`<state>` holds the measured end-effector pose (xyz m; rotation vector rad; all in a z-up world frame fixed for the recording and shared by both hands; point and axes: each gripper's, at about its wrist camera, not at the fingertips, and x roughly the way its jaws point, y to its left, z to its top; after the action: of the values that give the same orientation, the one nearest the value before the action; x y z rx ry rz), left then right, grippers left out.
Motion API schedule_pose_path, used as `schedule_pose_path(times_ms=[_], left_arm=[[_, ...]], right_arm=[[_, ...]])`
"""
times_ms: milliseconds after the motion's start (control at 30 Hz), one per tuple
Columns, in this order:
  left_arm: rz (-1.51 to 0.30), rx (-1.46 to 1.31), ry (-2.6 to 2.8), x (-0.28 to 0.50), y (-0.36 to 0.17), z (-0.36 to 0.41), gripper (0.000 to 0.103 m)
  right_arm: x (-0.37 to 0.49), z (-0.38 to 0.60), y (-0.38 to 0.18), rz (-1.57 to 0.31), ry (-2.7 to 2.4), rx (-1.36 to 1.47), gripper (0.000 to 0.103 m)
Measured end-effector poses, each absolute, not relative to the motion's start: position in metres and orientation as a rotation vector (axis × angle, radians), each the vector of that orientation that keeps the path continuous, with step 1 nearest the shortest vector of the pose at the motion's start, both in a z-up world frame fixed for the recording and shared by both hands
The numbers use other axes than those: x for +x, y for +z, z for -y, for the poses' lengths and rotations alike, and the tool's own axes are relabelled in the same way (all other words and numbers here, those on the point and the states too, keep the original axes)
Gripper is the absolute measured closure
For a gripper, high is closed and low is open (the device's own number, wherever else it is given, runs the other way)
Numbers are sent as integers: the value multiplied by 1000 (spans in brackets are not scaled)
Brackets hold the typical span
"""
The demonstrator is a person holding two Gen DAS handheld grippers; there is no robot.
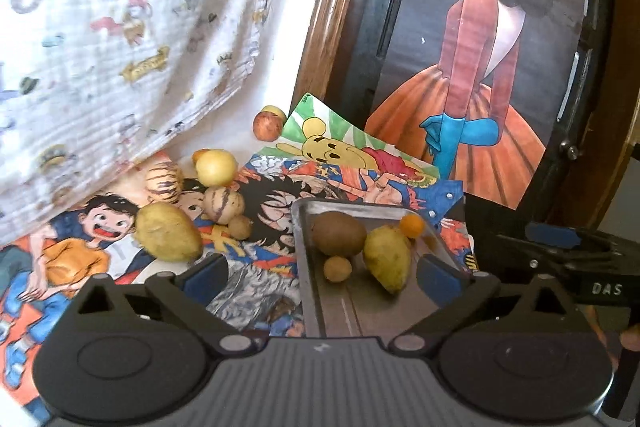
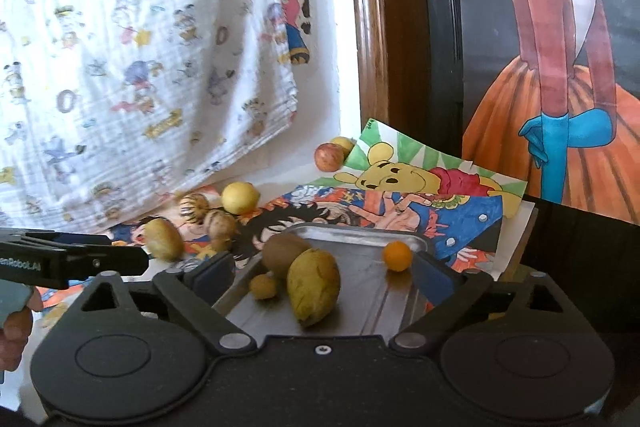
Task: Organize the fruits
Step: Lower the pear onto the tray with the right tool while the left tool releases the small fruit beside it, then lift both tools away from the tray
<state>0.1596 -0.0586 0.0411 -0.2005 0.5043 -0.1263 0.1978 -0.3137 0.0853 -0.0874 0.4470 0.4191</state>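
Left gripper [image 1: 320, 269] and right gripper [image 2: 324, 273] — both spread, holding nothing. Metal tray [image 2: 360, 231] contains kiwi [image 2: 282, 253], mango [image 2: 314, 285], small orange [image 2: 397, 255]; other fruits [image 1: 168, 237] lie left of tray — on desk.

A white printed cloth [image 1: 120, 27] hangs at the left. Cartoon drawings [image 1: 264, 195] cover the surface (a yellow bear sheet [image 1: 332, 143] lies farthest back). A girl poster [image 1: 492, 59] stands against a dark panel beside a wooden frame [image 1: 332, 7].
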Motion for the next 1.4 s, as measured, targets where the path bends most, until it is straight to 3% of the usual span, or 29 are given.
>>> schedule_pose_path(times_ms=[333, 767, 1400], left_arm=[[-549, -163, -78, 102, 37, 37, 1], [-702, -160, -21, 71, 3, 13, 1], [-760, -224, 110, 68, -7, -31, 1]], right_arm=[[123, 297, 92, -449, 388, -63, 1], [62, 271, 44, -543, 258, 20, 1], [68, 216, 30, -648, 382, -115, 1]])
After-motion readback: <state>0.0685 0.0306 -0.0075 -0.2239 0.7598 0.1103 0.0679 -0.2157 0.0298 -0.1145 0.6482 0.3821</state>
